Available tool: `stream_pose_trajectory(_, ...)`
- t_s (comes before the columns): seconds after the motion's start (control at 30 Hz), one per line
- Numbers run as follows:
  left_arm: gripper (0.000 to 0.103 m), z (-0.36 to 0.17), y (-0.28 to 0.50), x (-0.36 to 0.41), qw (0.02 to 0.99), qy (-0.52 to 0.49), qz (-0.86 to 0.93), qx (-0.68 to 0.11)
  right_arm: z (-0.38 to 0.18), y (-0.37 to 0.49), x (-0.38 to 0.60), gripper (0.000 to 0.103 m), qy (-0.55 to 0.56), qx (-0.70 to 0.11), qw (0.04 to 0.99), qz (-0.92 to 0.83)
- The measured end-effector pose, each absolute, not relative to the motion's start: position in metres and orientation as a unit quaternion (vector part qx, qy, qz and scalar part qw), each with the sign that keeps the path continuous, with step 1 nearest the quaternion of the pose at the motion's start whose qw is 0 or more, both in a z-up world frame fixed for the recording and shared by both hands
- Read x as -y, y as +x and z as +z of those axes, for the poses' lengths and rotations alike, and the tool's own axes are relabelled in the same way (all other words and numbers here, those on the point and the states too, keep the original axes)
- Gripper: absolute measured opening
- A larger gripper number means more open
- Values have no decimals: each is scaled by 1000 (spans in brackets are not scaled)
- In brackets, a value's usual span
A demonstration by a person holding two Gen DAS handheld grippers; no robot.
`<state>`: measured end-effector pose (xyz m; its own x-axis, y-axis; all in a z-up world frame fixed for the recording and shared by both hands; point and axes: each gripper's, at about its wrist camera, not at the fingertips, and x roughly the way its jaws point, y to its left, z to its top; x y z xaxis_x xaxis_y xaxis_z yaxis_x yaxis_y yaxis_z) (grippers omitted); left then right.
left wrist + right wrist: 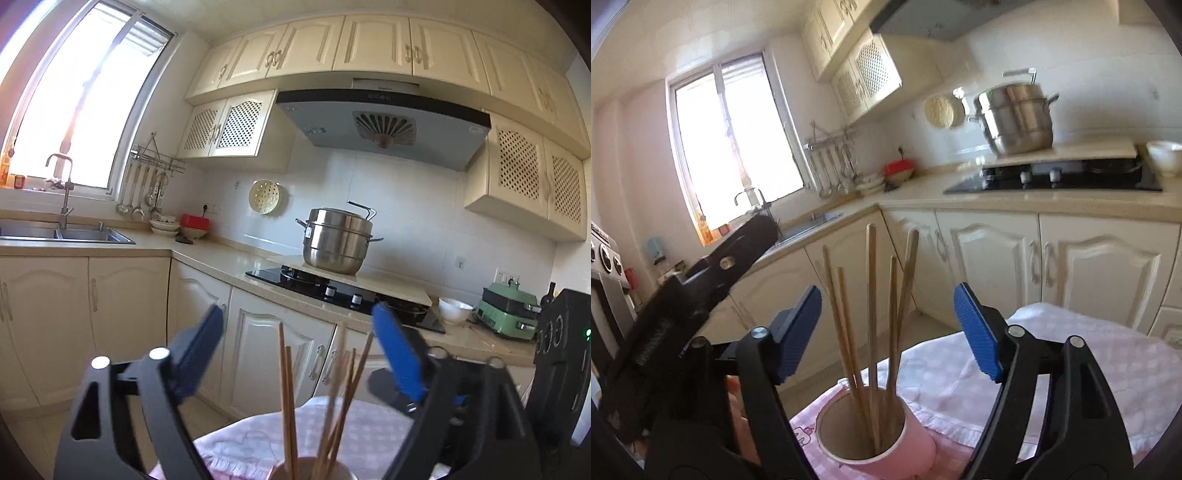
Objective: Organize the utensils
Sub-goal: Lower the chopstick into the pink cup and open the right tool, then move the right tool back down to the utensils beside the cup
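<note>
Several wooden chopsticks [871, 325] stand upright in a pink cup [886, 446] on a pink-and-white checked cloth [1071, 362]. My right gripper [888, 328] is open, its blue pads on either side of the chopsticks without touching them. In the left wrist view the same chopsticks [288, 398] rise from the cup's rim [306, 470] at the bottom edge. My left gripper [299, 354] is open and empty around them. The left gripper's black body [683, 306] shows at the left of the right wrist view.
Cream kitchen cabinets [258, 354] and a counter run behind. A steel steamer pot [336, 240] stands by a black hob [332, 291]. A white bowl [454, 310], a green appliance [509, 310], a sink [66, 232] and hanging ladles [144, 192] are further off.
</note>
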<state>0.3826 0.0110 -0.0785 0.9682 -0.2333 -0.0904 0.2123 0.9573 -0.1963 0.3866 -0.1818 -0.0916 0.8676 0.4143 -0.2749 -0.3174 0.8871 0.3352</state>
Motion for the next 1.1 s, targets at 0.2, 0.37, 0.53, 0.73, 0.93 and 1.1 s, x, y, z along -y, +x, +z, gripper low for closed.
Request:
stream_pose_trajectory(0.2,99,-62,345,-13,991,-74,-89,-63,-76,355,202,97,142,-170,959,175)
stream_pose_trajectory(0.37,99,-54,322,-10,991,-51,-71,-103,-69,338,218,97,144,-186,959,160)
stream_pose_trajectory(0.53,99,-58,297,-6,988,-31,-64,-141,-68,316,235,97,137,-203,958,149)
stream_pose_trajectory(0.73,99,-68,278,-3,981,-15,-62,-181,-76,291,250,97,128,-232,954,143)
stream_pose_trajectory(0.93,99,-79,267,-2,975,-19,-66,-210,-88,273,261,97,124,-263,946,143)
stream_pose_trajectory(1.1,99,-96,260,-1,969,-7,-69,-237,-102,263,268,97,119,-296,937,140)
